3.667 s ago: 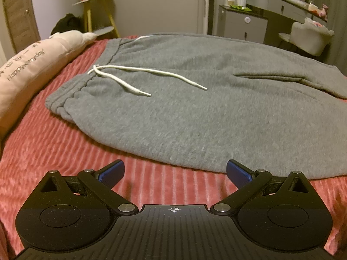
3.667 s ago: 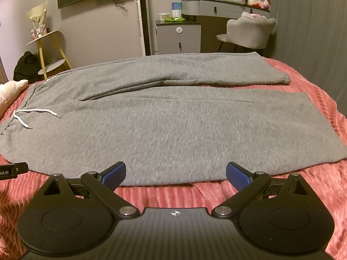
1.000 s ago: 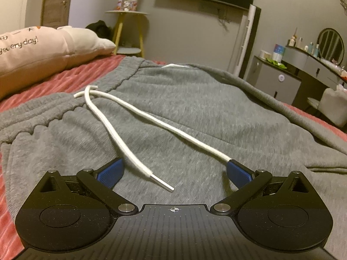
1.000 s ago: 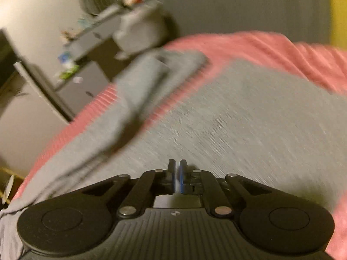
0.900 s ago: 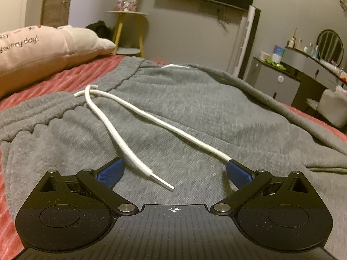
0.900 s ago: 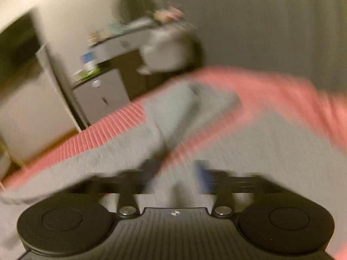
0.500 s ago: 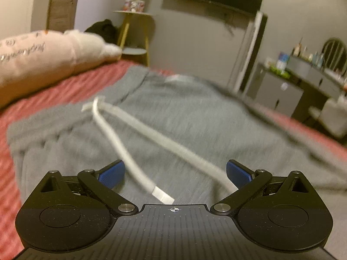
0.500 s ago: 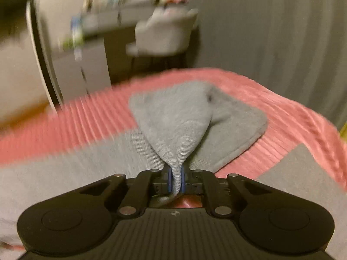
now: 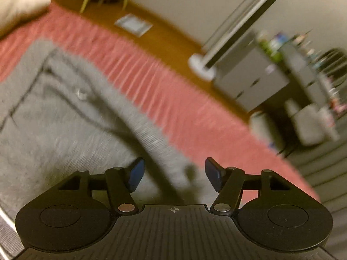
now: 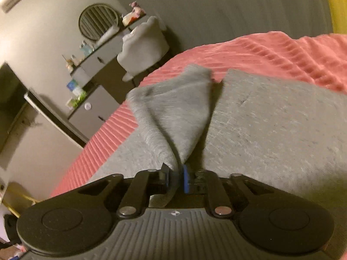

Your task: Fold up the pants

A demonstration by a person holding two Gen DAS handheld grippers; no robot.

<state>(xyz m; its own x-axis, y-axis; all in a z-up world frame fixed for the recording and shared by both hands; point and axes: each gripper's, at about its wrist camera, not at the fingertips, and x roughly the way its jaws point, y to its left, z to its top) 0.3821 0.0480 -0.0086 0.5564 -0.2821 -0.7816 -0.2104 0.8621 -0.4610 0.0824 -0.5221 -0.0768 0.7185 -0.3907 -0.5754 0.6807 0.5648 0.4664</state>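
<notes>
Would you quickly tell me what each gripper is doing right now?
Left gripper: open, has just been closing, nothing between its pads, over the pants.
Right gripper: shut on a pant leg.

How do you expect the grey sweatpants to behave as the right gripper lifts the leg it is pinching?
Probably floppy: the grey sweatpants bunch into a drooping cone at the right gripper. The thick knit likely grips the ribbed pink bedspread, so dragging may wrinkle it.

2 wrist views, close over pants [image 9: 54, 134]
</notes>
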